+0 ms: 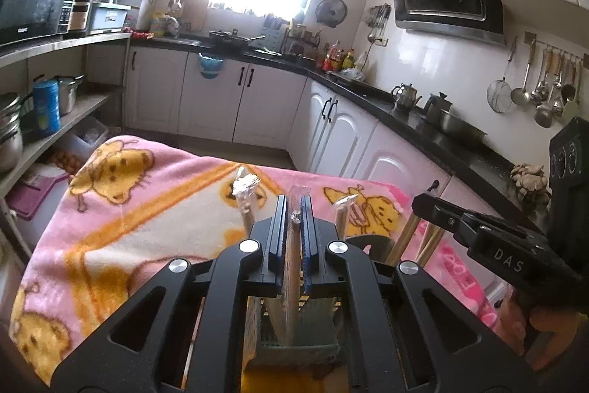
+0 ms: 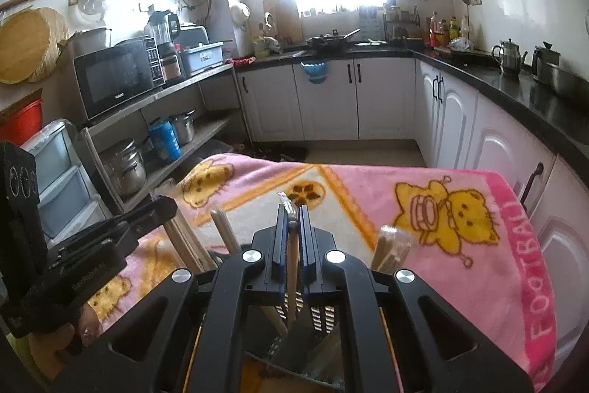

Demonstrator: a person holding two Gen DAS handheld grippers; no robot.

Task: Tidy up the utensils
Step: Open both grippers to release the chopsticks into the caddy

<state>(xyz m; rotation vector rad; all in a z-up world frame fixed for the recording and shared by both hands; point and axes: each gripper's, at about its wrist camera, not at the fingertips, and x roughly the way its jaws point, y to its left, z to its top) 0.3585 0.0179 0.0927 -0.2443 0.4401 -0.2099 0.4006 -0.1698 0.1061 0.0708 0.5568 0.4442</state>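
Two grippers are in use, each clamped on a wooden stick. In the left wrist view the left gripper (image 1: pixel 293 209) has its blue-padded jaws pressed against a pale chopstick (image 1: pixel 292 267) with a clear plastic tip, standing nearly upright, its lower end inside a slotted holder (image 1: pixel 294 337) below the jaws. In the right wrist view the right gripper (image 2: pixel 293 212) grips a similar stick (image 2: pixel 292 279) with a darker end, also running down into a slotted holder (image 2: pixel 316 315). Whether either stick touches the holder's bottom cannot be told; the gripper bodies cover it.

Only the left view shows wrapped utensils (image 1: pixel 246 188) standing to the left of the jaws and further sticks (image 1: pixel 406 238) to the right, beside the right gripper's arm. Only the right view shows a clear-wrapped bundle of sticks (image 2: pixel 392 245) on the right and the hand (image 2: pixel 70 337) under the left gripper's body.

Both views show the pink cartoon-print blanket (image 1: pixel 147 201) beneath. The holder is largely hidden and its colour is hard to make out. The window glare washes out the far counter.
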